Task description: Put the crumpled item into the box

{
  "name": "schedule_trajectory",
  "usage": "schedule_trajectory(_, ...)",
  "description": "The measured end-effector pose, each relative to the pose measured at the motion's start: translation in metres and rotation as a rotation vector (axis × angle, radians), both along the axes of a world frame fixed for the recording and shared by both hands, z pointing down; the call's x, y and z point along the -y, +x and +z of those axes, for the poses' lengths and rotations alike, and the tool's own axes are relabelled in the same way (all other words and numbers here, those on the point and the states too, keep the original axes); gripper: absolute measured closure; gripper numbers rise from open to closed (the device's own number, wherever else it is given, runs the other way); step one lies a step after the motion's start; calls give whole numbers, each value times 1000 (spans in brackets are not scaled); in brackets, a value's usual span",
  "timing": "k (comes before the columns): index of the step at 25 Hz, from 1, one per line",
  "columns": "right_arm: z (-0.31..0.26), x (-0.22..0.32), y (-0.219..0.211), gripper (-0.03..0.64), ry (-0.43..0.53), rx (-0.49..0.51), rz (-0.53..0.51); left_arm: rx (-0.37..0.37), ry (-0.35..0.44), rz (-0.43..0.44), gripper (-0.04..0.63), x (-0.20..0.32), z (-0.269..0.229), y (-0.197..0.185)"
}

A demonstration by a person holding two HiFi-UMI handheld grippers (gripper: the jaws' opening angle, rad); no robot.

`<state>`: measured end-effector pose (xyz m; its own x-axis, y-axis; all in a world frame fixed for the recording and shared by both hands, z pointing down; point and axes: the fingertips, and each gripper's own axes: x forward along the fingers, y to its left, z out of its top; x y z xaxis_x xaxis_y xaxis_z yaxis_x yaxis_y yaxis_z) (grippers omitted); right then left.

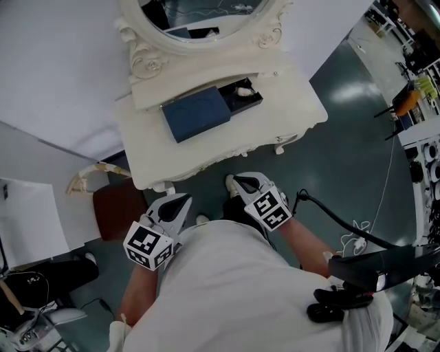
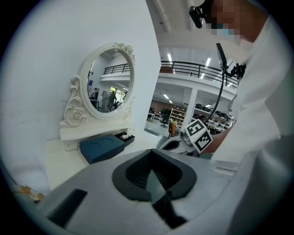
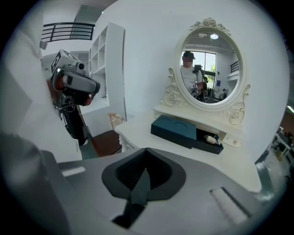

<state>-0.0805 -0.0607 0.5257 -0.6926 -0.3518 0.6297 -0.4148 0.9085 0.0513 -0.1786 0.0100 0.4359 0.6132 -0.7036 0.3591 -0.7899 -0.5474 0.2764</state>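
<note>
From the head view, both claws hang near the person's body, short of the white dressing table (image 1: 292, 103): the left gripper (image 1: 180, 199) and the right gripper (image 1: 234, 182) each have their jaws pressed together on nothing, while the white crumpled item (image 1: 244, 90) lies in the uncovered right end of the dark blue box (image 1: 196, 113) at the table's far side, below the oval mirror (image 1: 199, 17). The left gripper view shows its dark pads meeting along one seam, empty, with the box (image 2: 102, 148) far off to the left. The right gripper view shows the same closed, empty jaws (image 3: 140, 183), with the crumpled item (image 3: 210, 139) in the box's open tray, far right.
</note>
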Motion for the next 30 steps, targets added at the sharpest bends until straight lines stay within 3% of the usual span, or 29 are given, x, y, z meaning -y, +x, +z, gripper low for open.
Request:
schedule_trajectory(12,-11,-44,-16,617,14,21,-46,-4,19,-7,592,-34,0,-4)
schedule_trajectory(30,-25,-63,-30,617,59,30,-98,2,23,-16,593,-54,-1,-7)
